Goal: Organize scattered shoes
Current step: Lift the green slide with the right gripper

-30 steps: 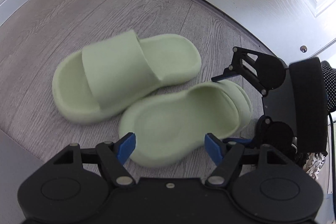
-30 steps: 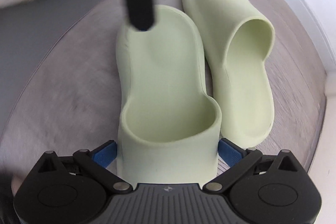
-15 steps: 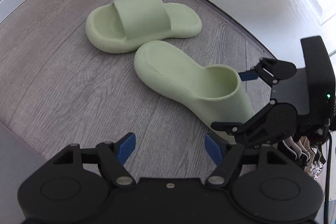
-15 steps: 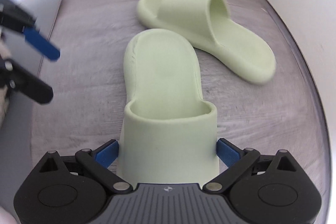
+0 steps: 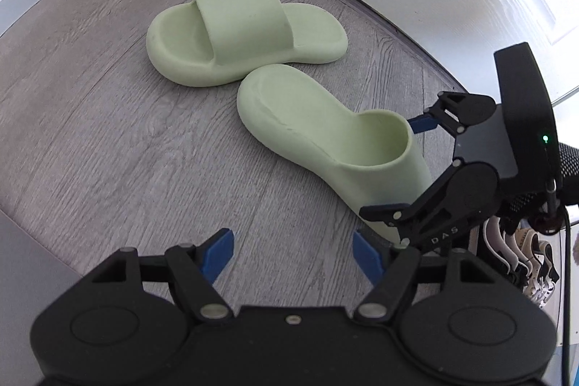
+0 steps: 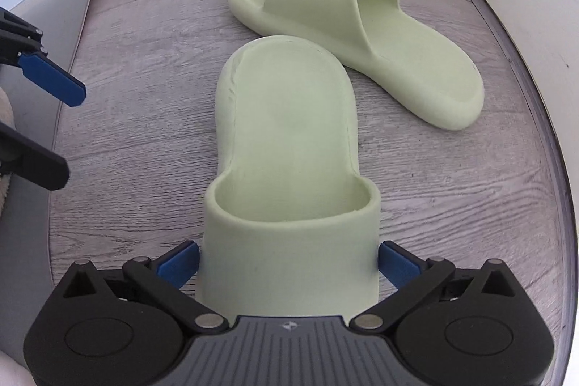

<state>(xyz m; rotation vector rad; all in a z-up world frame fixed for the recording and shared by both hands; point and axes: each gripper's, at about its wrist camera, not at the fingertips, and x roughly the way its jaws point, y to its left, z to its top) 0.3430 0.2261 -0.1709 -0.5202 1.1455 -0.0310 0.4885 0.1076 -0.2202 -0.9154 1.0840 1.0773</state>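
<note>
Right wrist view shows your right claw clamped on the near slide, now swung off the far slide, heel touching. Your left claw has backed away, spread apart and empty, so pairing remains.

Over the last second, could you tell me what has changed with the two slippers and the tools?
The left tool pulled back from the near slipper and hangs open, empty. The near slipper swung away from the far slipper; their ends now look close or touching. The right tool stays clamped on its strap.
</note>
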